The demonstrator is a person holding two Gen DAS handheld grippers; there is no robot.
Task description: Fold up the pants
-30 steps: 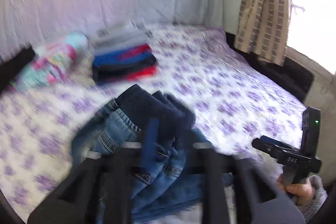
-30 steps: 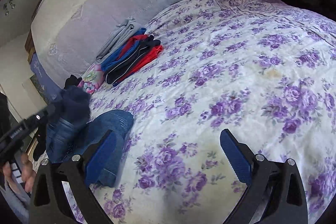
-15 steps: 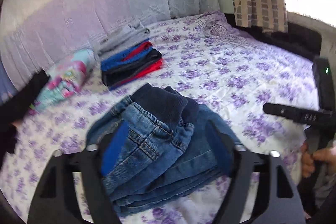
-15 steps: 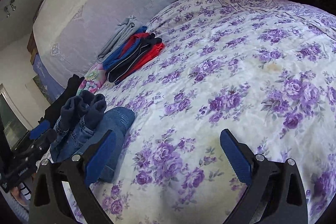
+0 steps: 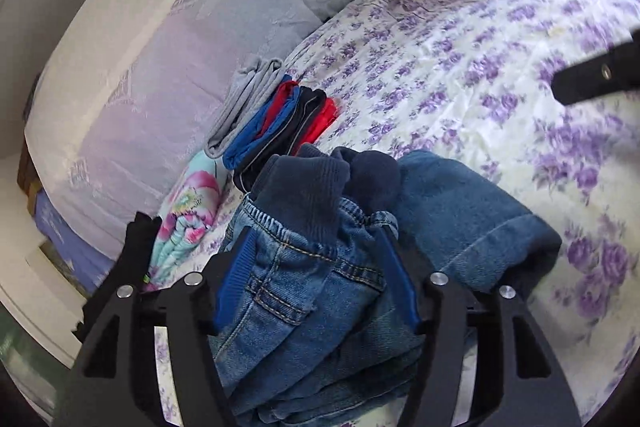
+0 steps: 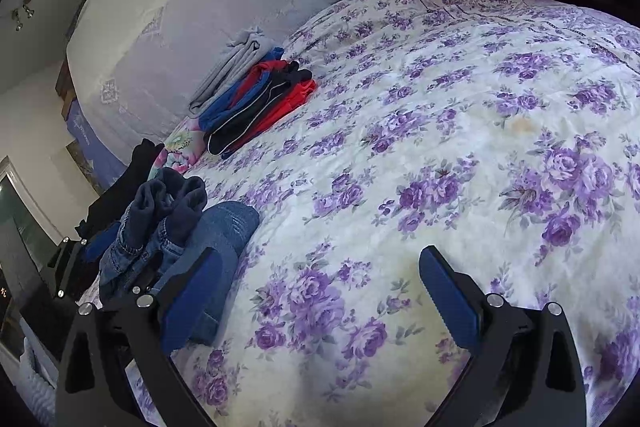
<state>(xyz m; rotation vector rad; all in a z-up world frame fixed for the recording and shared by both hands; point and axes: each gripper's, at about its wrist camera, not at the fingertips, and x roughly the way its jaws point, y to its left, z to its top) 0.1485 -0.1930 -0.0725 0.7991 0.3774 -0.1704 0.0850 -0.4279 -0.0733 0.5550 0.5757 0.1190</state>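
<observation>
Floral bed (image 6: 440,131), folded jeans (image 5: 320,267) half-hidden behind closing left claw (image 5: 316,267)

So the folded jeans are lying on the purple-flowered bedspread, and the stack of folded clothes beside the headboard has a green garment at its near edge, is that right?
Not quite: the garment at the near edge of the stack of folded clothes is red, not green, as the right wrist view shows. The folded jeans do lie on the purple-flowered bedspread.
</observation>
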